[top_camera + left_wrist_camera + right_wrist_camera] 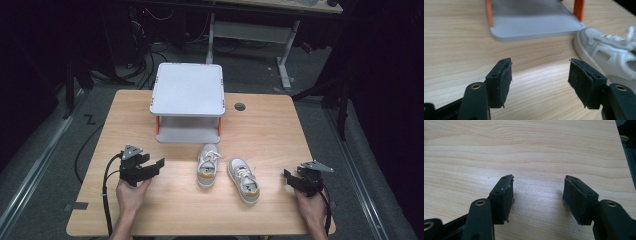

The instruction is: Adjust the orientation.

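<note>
Two small white shoes lie on the wooden table (265, 130) in the high view: the left shoe (208, 165) with an orange heel, the right shoe (243, 180) angled beside it. My left gripper (157, 164) sits to the left of them, jaws open and empty, pointing right toward the shoes. In the left gripper view the gripper (540, 75) stands open over bare wood, with a white shoe (609, 53) at the right. My right gripper (287, 176) rests near the table's right edge, open and empty; in the right gripper view the gripper (537, 193) has only wood between its jaws.
A white two-tier shelf (188, 102) with orange posts stands at the table's far middle; its lower tray (534, 25) lies ahead of the left gripper. A round cable hole (240, 106) is to the shelf's right. Black cables trail from both grippers.
</note>
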`<state>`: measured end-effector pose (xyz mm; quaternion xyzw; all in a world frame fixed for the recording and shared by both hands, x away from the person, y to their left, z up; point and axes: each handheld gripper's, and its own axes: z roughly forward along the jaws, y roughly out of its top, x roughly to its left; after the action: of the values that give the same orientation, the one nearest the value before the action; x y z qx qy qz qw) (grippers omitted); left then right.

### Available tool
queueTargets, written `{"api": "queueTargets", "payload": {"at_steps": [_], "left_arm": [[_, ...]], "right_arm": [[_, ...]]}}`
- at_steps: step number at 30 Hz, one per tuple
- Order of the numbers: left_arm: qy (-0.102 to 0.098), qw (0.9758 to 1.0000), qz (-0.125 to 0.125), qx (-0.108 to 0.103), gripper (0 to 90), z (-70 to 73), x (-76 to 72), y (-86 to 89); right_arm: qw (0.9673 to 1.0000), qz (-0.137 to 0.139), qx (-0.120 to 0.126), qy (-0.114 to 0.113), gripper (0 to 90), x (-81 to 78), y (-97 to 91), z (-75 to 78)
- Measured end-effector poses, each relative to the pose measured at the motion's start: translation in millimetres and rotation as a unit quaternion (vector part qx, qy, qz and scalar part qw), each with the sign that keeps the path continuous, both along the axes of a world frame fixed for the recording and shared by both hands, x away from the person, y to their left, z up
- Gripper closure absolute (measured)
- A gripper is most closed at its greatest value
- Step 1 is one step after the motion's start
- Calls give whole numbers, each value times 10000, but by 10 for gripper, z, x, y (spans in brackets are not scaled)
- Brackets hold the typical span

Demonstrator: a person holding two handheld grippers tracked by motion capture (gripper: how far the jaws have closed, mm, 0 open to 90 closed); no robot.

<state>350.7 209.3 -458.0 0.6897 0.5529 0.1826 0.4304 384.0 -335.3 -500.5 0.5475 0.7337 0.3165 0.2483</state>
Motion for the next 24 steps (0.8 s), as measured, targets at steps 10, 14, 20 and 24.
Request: {"api": "queueTargets", "payload": {"at_steps": [10,14,20,24], "left_arm": [[104,9980,318,535,350,-245,-39,72],[157,9974,383,597,350,-313,-31,103],[243,9967,568,535,349,-420,-15,158],[282,9954,542,740,346,-476,-12,100]], "right_arm": [[9999,-84,-27,97,382,10,5,17],[9999,-6,-10,163,421,-1,11,35],[9993,160,219,270,423,-59,33,108],[9984,302,410,245,417,-84,41,182]]}}
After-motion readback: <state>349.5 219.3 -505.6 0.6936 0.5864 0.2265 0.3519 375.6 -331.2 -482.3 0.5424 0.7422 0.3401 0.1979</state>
